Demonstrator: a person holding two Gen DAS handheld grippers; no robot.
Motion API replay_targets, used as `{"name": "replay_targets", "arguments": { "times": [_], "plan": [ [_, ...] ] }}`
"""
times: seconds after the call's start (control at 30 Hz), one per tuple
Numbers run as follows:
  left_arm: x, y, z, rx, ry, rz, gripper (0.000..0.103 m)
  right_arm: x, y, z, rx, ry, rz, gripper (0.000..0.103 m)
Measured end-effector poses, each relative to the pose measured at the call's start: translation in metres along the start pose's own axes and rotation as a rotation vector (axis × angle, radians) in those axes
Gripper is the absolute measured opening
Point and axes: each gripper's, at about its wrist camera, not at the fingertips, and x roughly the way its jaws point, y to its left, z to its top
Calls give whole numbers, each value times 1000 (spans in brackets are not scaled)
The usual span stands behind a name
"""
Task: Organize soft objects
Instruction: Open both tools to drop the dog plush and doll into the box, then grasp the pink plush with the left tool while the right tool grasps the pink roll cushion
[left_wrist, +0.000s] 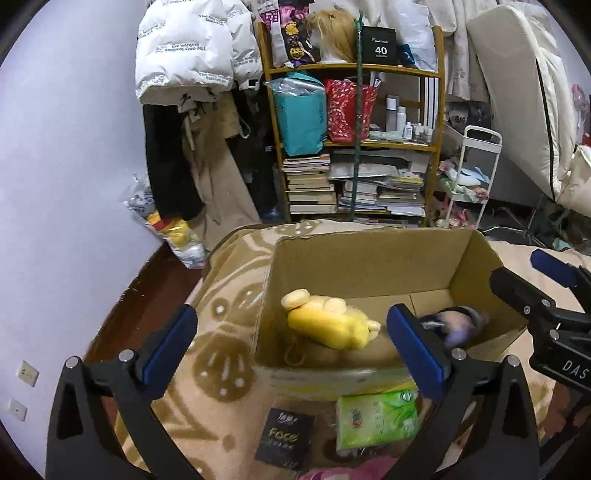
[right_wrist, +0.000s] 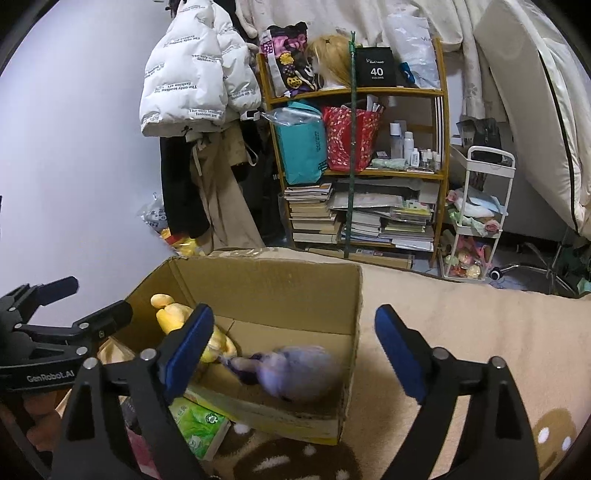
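An open cardboard box (left_wrist: 369, 258) (right_wrist: 258, 284) stands on a beige patterned blanket. Inside lie a yellow plush toy (left_wrist: 332, 325) (right_wrist: 173, 317) at the left and a purple plush toy (right_wrist: 295, 373) (left_wrist: 461, 325) at the right, blurred as if moving. My left gripper (left_wrist: 291, 343) is open and empty, above the box's near left side. My right gripper (right_wrist: 295, 343) is open and empty, just above the purple toy. A green tissue pack (left_wrist: 376, 417) (right_wrist: 199, 424) lies in front of the box.
A black packet (left_wrist: 284, 439) and something pink (left_wrist: 332, 472) lie on the blanket (right_wrist: 461, 332) by the tissue pack. Behind the bed stand a wooden shelf (left_wrist: 354, 140) with books and bags, hanging coats (left_wrist: 192, 74), a white cart (right_wrist: 476, 221) and a bag of toys (left_wrist: 177, 229).
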Motion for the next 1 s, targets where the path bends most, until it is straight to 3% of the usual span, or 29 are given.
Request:
{"name": "replay_targets", "arguments": {
  "times": [0.7,1.0],
  "plan": [
    [-69,19,-42,-20,98,57,101,-68,10,-6,-47,33,-43,98],
    [-103,19,-71,-14,129,38,101,-100,24,-12,-82,53,-54,98]
  ]
}}
